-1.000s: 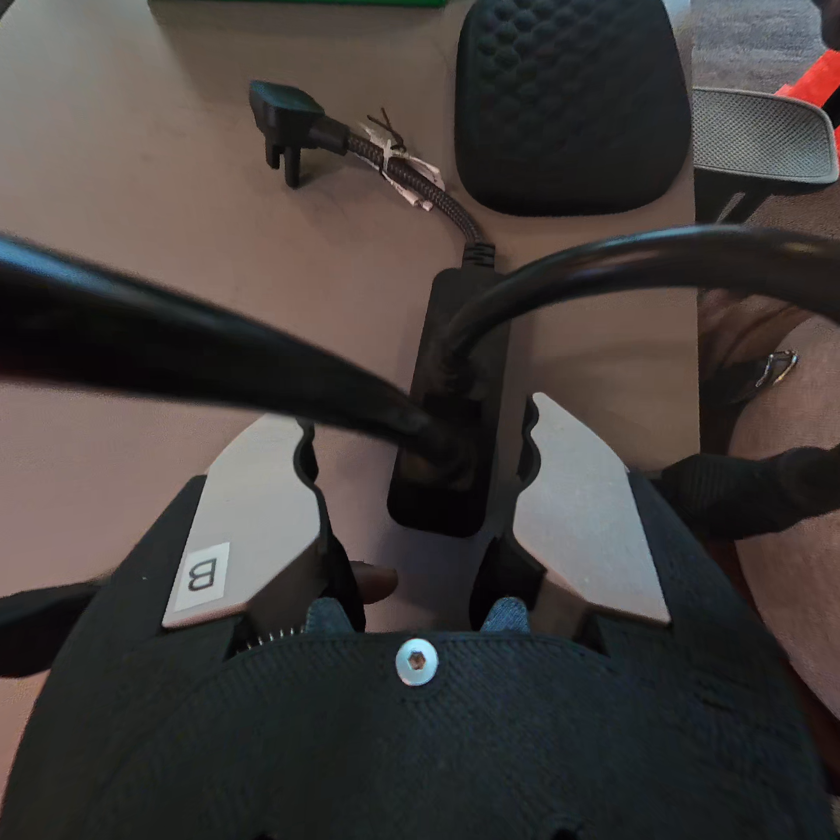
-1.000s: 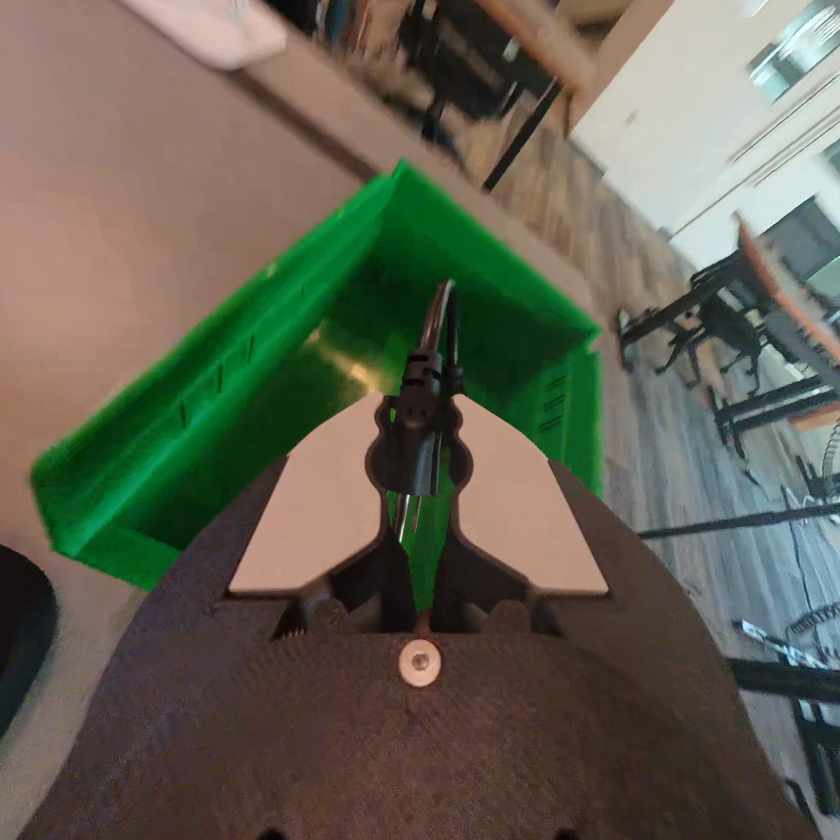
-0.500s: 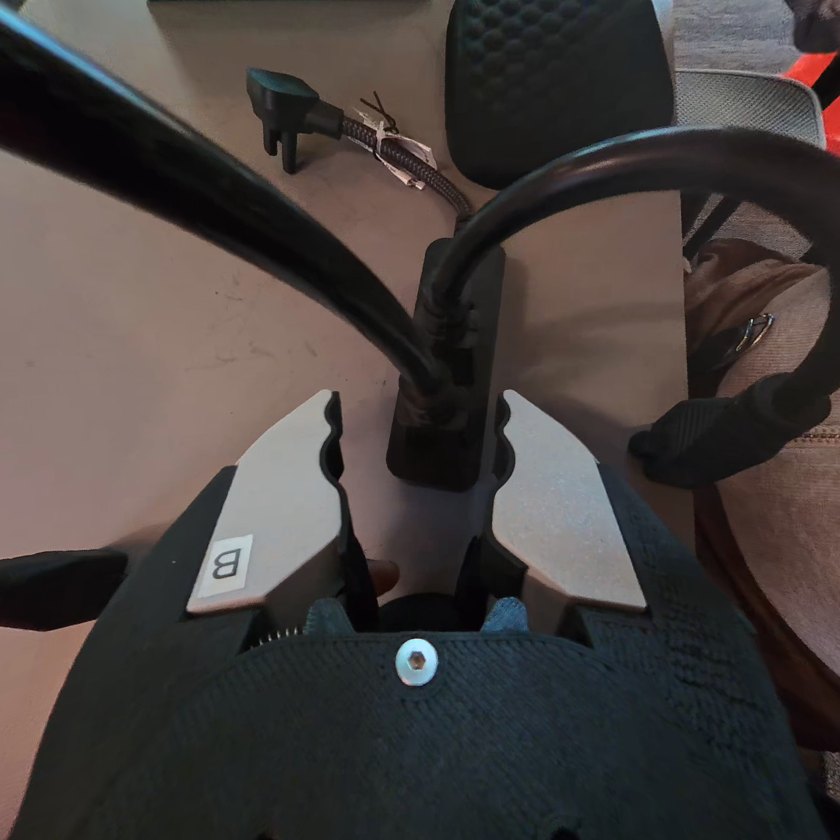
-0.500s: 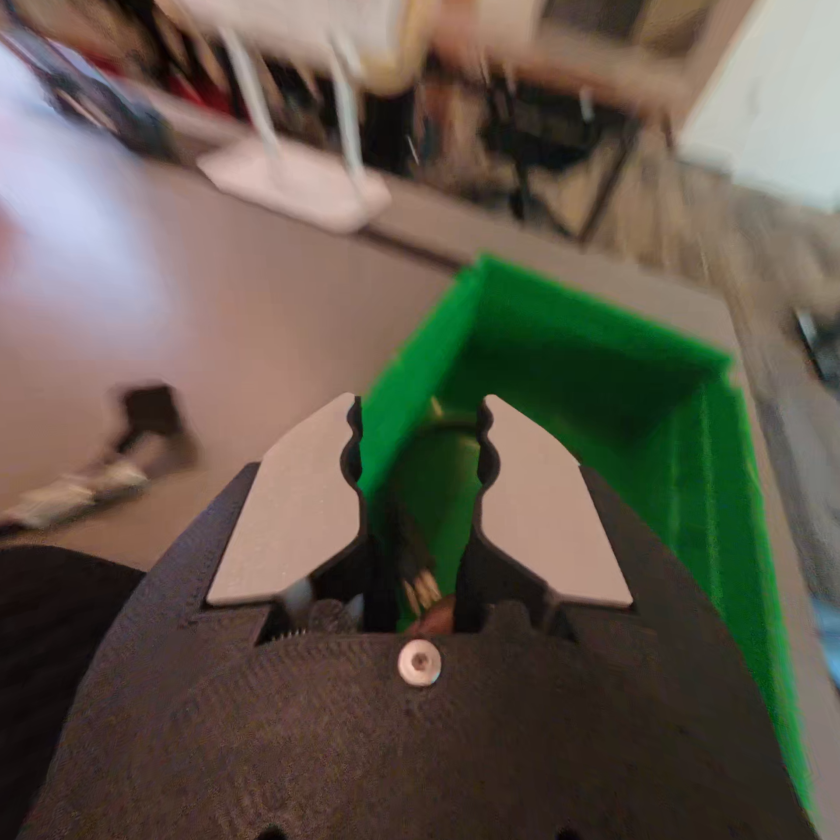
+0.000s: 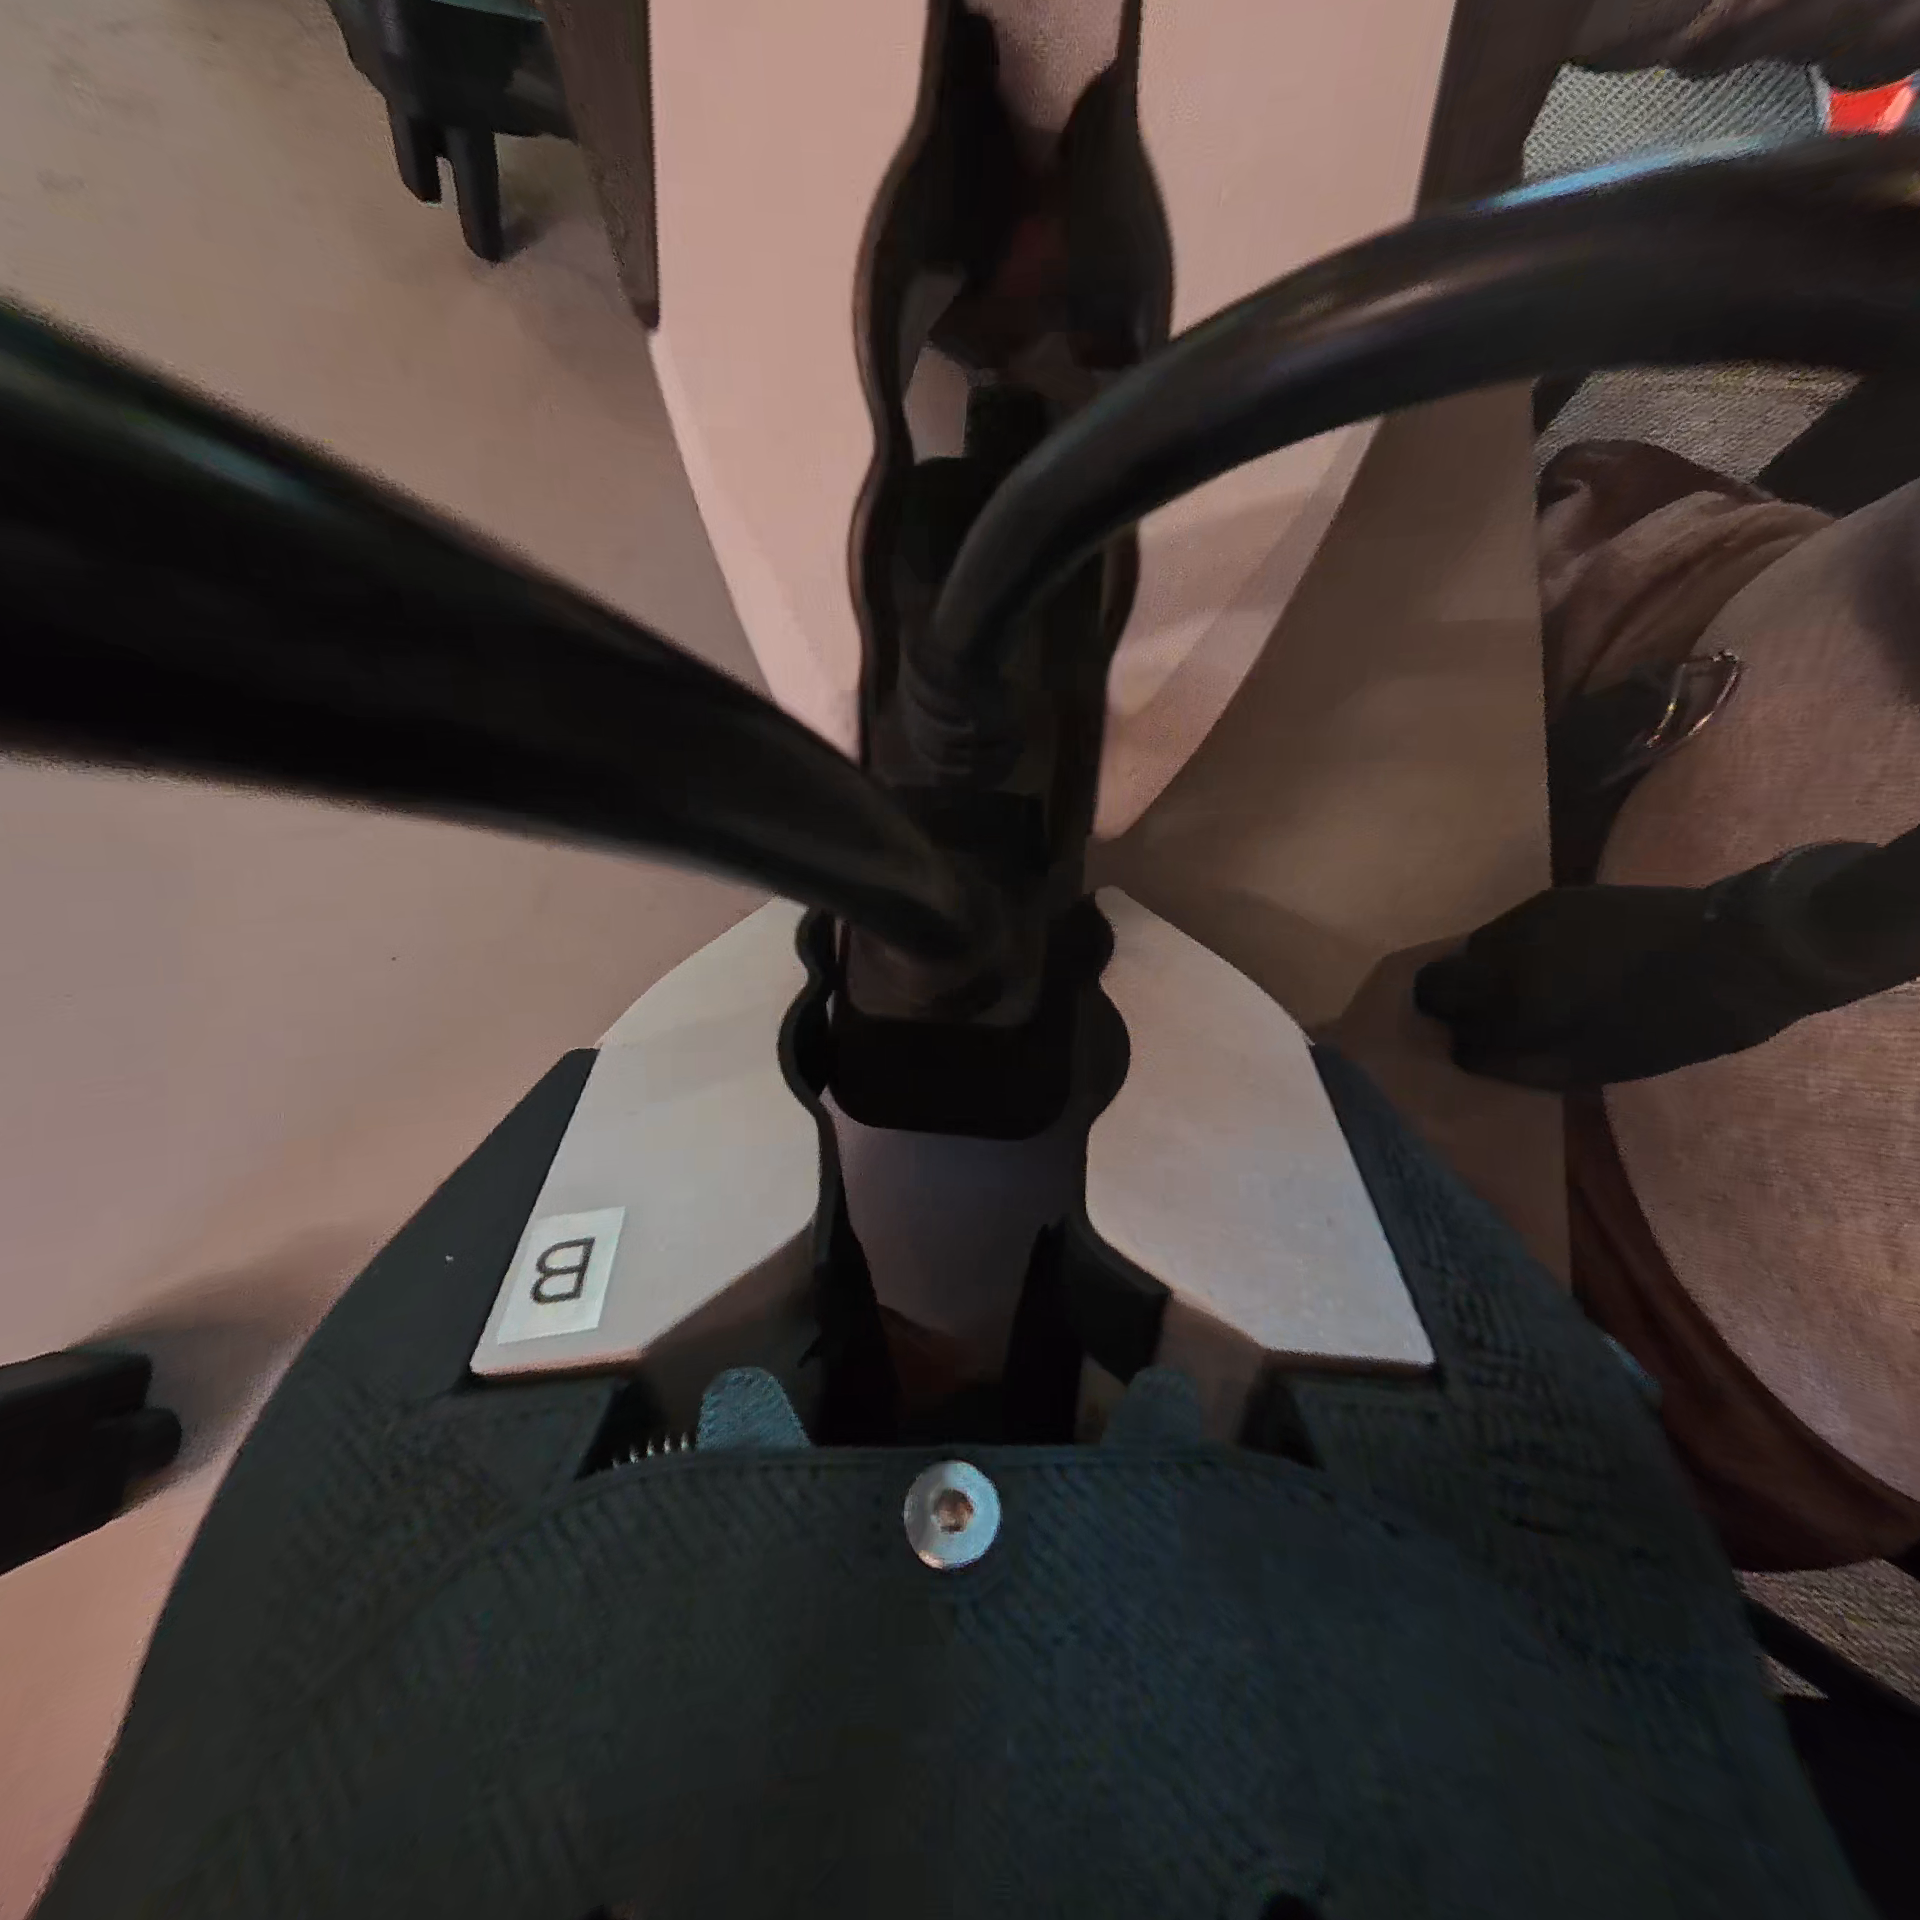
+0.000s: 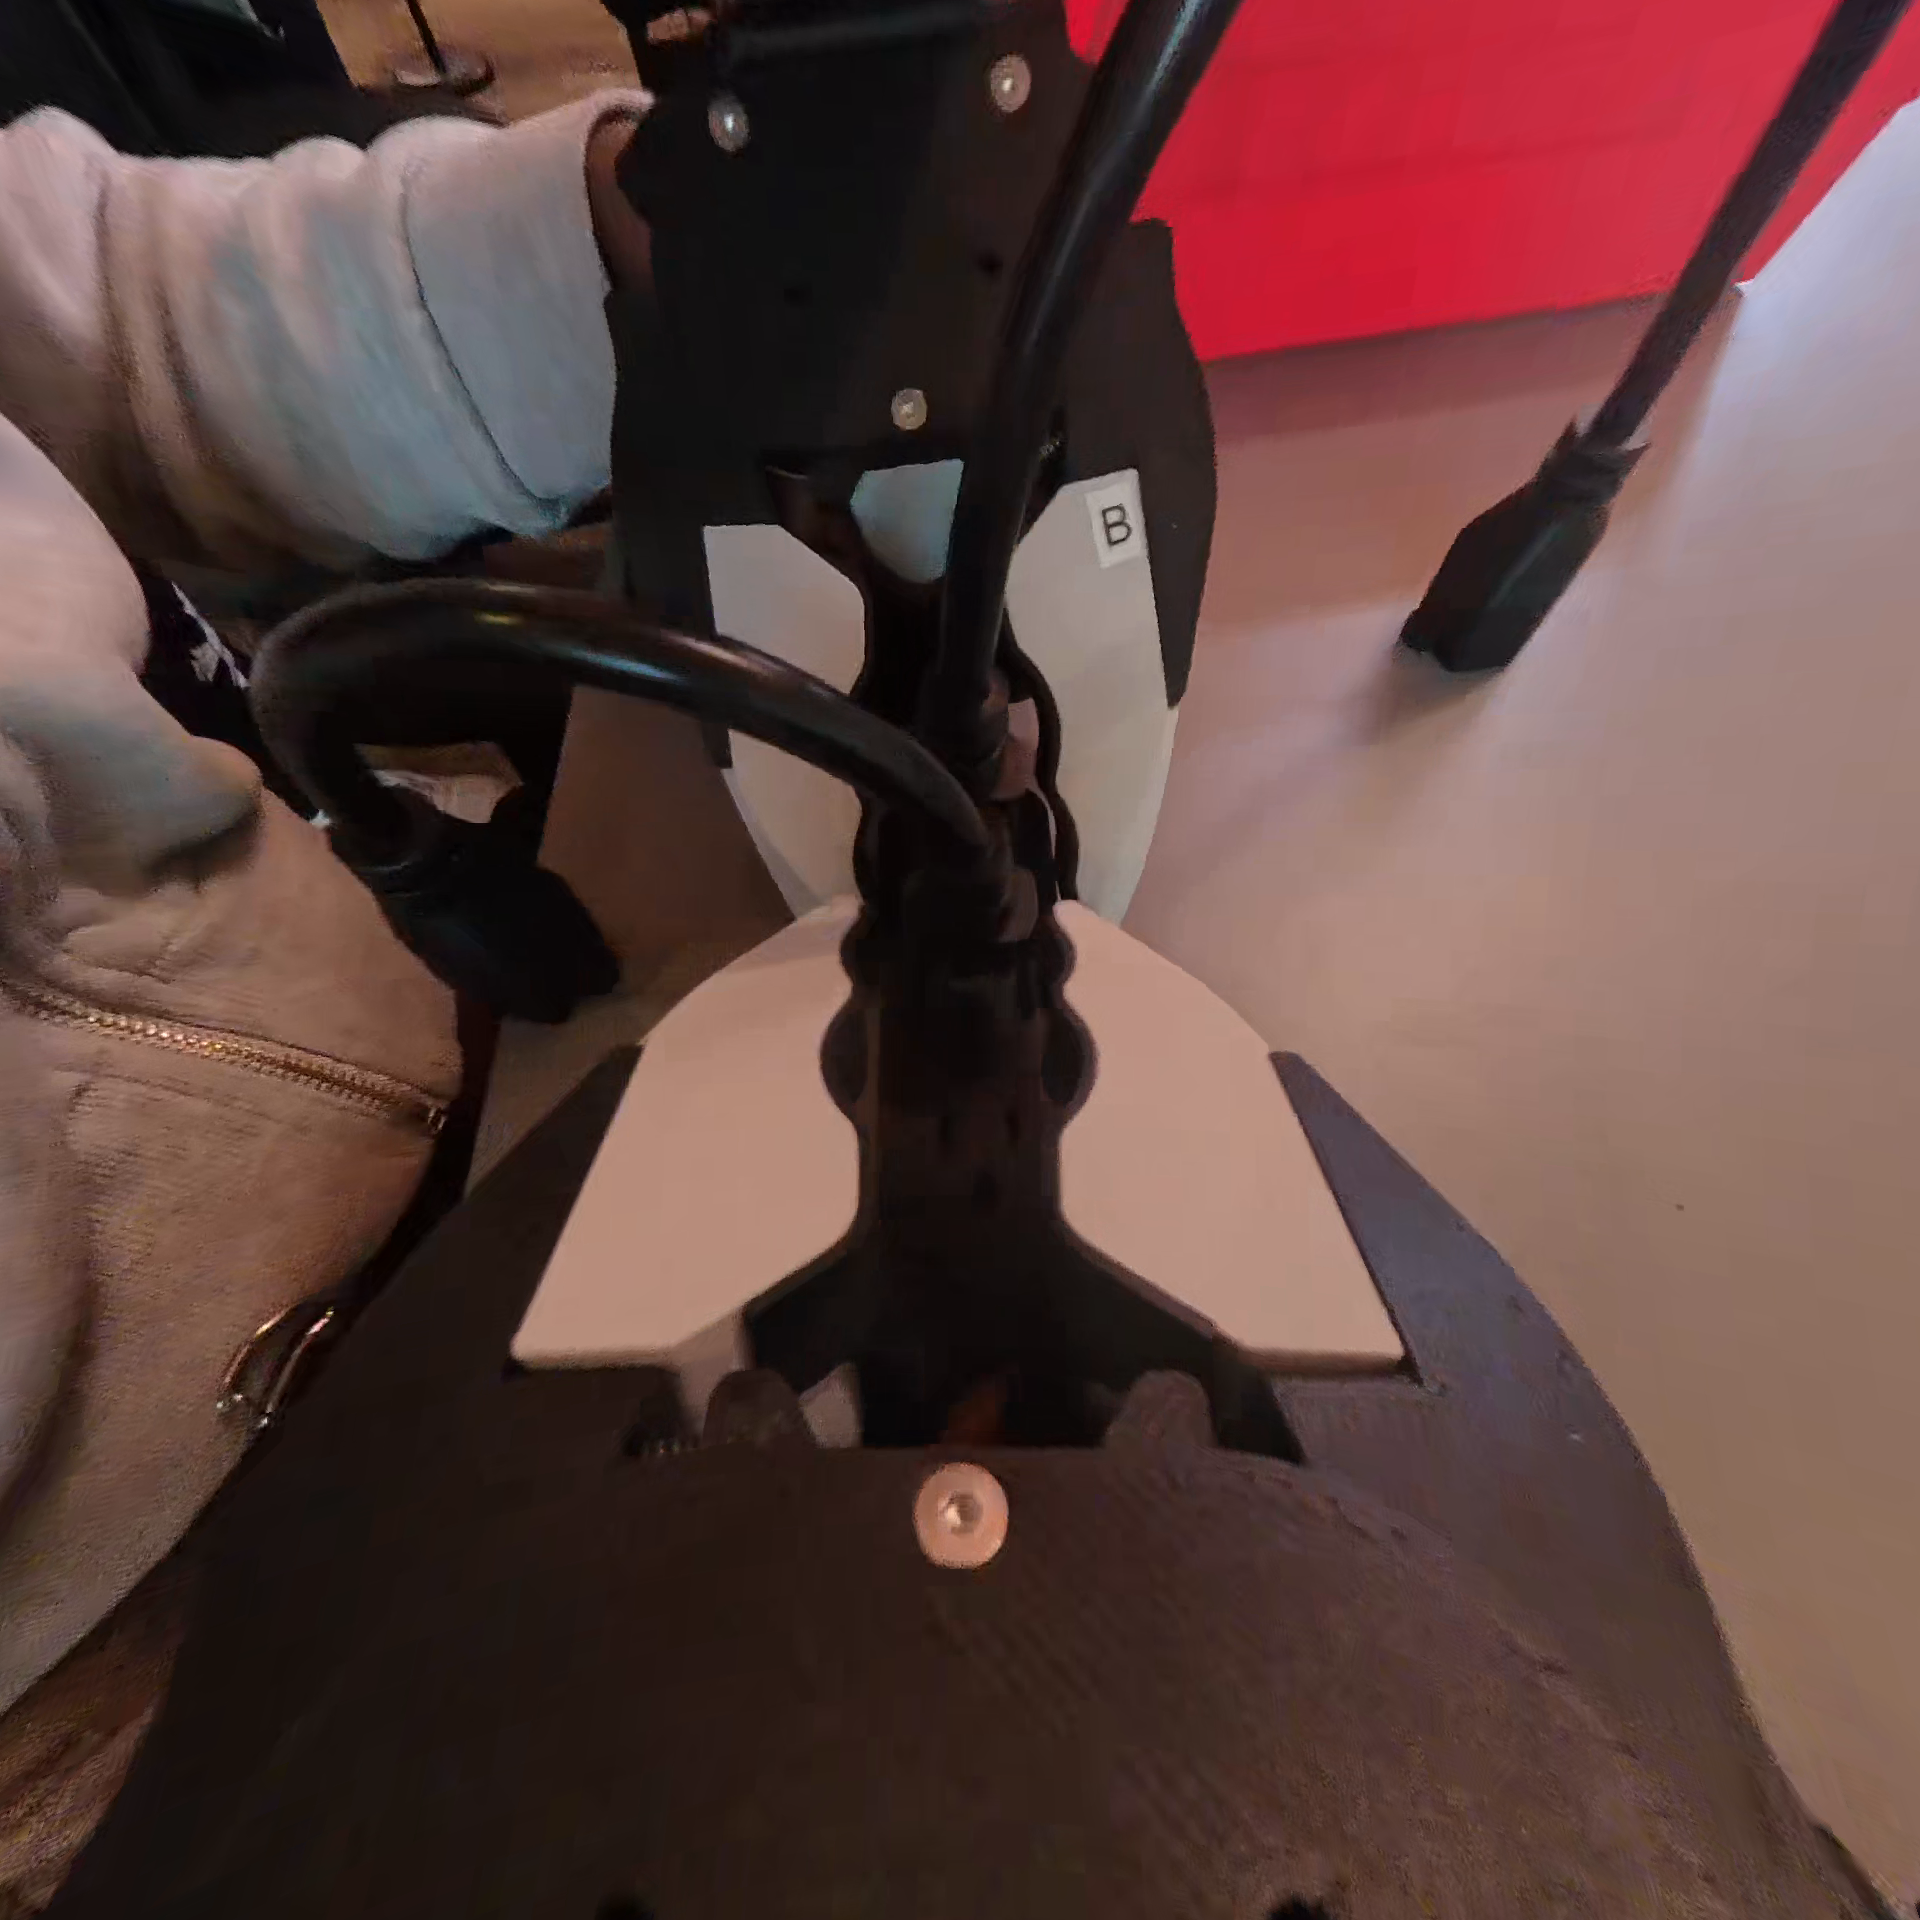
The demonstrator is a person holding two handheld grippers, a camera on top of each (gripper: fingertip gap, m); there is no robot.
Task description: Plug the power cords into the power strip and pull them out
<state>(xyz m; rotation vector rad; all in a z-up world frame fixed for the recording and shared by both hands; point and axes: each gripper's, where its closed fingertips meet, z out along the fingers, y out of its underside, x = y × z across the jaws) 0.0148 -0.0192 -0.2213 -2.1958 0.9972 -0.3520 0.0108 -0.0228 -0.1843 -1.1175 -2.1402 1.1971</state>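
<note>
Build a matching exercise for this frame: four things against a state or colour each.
1 strip
2 strip's plug
3 left tool
4 sleeve

a lying loose on the table
b pale grey
c shut on the strip's end
d two cords plugged in

Pairs: 1-d, 2-a, 3-c, 4-b
</note>
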